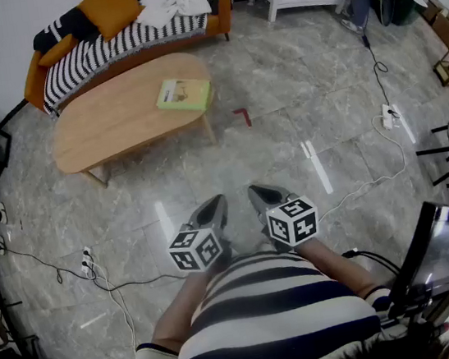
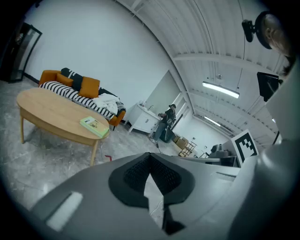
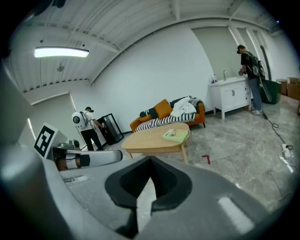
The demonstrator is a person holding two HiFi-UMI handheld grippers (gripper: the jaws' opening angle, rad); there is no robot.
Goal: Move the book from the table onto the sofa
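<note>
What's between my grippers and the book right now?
Head view: only bare floor, then the table edge, before the book; a red floor mark lies slightly right.

My right gripper (image 3: pixel 149 165) has its jaws pressed together, empty. Beyond them I see the book (image 3: pixel 176 135) lying on the table (image 3: pixel 146 142) (the sofa (image 3: pixel 161 120) just behind).

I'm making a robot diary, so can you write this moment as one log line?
book: on table | left gripper: shut, empty | right gripper: shut, empty | stage: book not yet picked up
</note>
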